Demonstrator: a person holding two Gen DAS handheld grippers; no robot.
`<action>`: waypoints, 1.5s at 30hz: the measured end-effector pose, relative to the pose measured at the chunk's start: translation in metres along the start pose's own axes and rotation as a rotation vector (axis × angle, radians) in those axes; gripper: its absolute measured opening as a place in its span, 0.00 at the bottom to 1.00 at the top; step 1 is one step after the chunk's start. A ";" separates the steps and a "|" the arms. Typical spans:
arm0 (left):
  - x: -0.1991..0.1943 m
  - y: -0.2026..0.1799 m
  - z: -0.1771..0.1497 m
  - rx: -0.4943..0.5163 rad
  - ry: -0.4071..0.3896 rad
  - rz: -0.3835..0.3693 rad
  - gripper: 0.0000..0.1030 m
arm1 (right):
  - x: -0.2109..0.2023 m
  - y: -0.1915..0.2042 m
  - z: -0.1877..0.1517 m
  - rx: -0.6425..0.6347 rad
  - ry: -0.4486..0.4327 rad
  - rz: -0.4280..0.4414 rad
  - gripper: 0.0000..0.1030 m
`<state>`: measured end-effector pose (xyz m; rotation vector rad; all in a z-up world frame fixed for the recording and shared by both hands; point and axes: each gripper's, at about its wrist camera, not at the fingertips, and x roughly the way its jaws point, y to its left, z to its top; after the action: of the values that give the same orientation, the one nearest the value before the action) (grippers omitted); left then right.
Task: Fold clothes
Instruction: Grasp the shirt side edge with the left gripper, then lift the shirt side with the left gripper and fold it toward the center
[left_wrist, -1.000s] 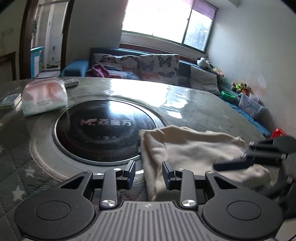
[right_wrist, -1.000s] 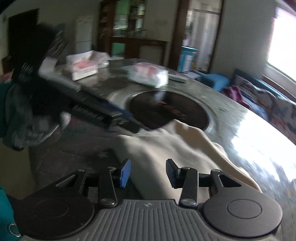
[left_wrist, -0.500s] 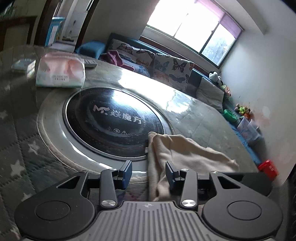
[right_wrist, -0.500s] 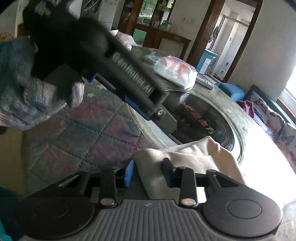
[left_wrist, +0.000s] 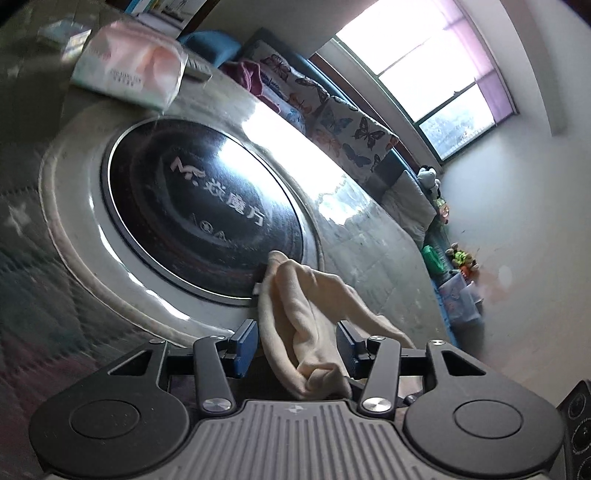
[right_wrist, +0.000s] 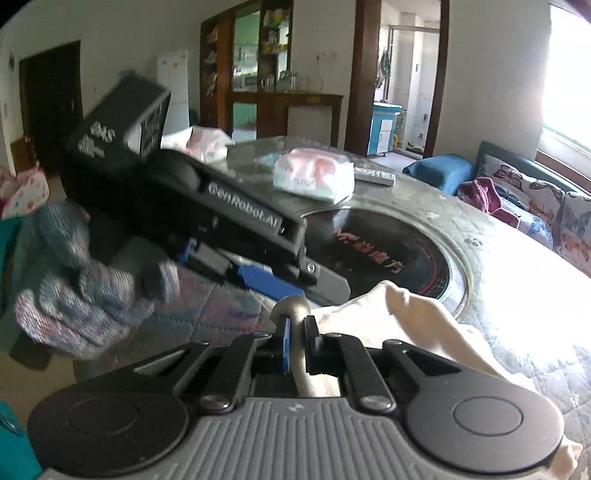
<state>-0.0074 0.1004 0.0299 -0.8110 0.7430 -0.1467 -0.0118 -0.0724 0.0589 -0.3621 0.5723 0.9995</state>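
Landmark: black round hob (left_wrist: 199, 214) set in the table (left_wrist: 373, 258), ringed by a pale rim.

Cream garment (left_wrist: 306, 328) is lying on the table at the near edge of the hob, one corner just lapping the hob's rim, the rest trailing off away from the hob twd the person. It is bunched into soft ridges, not flat.

R gripper (right_wrist: 295, 330): jaws are pinching nearly closed w/ a narrow fold of the cream garment clamped between the blue pad and the black pad; cloth is bulging up above the tips and running back under the tool. Grip point is sitting on the near side of the hob.

L gripper (left_wrist: 297, 341): jaws are standing about half apart and opening. A hump of the garment is sitting between the pads; the blue pad on one side is showing a gap to the cloth, the other pad is close against it, contact not certain. From the R wrist view the L gripper is hanging tilted over the hob's near rim, just above the R tips, carried by a hand (right_wrist: 74, 291) in a grey knit glove.

Beyond the hob: a pink-and-white tissue pack (left_wrist: 129, 66) w/ a remote (right_wrist: 375, 177) beside it. Further behind the hob, a sofa w/ butterfly cushions (left_wrist: 354, 129) under the window.
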 end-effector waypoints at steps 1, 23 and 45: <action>0.002 0.000 0.000 -0.018 0.003 -0.011 0.49 | -0.002 -0.002 0.001 0.005 -0.006 0.001 0.06; 0.021 0.024 -0.008 -0.229 0.054 -0.080 0.15 | -0.037 0.005 -0.020 0.040 -0.049 0.041 0.09; 0.019 0.005 -0.015 -0.070 0.036 0.027 0.15 | -0.080 -0.155 -0.113 0.574 -0.026 -0.397 0.28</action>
<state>-0.0035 0.0877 0.0092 -0.8657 0.7961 -0.1115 0.0573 -0.2641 0.0214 0.0521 0.7022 0.4282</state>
